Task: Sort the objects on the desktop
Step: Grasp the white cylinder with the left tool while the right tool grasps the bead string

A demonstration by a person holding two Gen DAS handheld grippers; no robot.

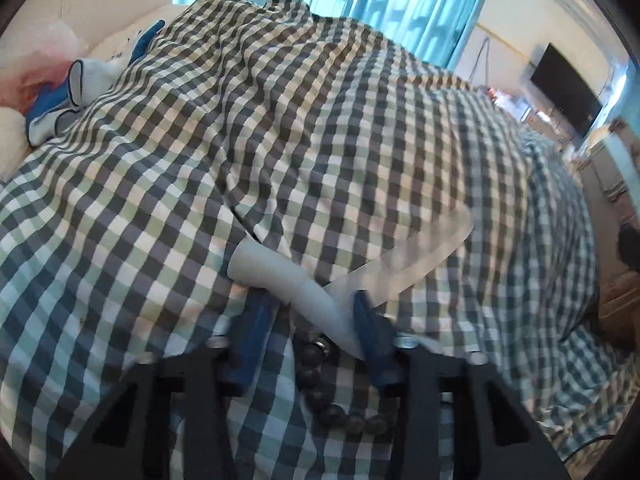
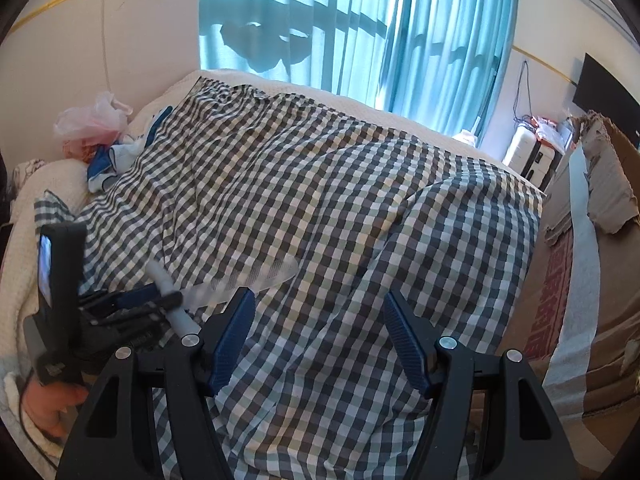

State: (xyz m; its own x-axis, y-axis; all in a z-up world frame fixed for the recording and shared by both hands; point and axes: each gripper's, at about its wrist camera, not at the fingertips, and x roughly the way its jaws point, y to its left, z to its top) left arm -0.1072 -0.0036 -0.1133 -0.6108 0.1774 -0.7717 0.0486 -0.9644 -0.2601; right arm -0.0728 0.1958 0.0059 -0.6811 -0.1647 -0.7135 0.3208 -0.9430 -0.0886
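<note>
My left gripper [image 1: 310, 300] has its blue fingers around a white tube-shaped handle [image 1: 288, 276] that lies slantwise on the checked cloth [image 1: 280, 128]. A clear plastic comb [image 1: 408, 256] lies just right of the tube, and a string of dark beads [image 1: 332, 396] lies under the gripper. The jaws look closed against the tube. The tube [image 2: 170, 296], the comb [image 2: 256, 276] and the left gripper [image 2: 156, 300] also show at the lower left of the right wrist view. My right gripper [image 2: 320, 312] is open and empty above the checked cloth [image 2: 320, 200].
A blue and white garment [image 1: 60, 100] and a pink plastic bag [image 2: 90, 120] lie at the far left of the bed. A cardboard box [image 2: 592, 260] stands at the right. Blue curtains [image 2: 400, 32] hang behind.
</note>
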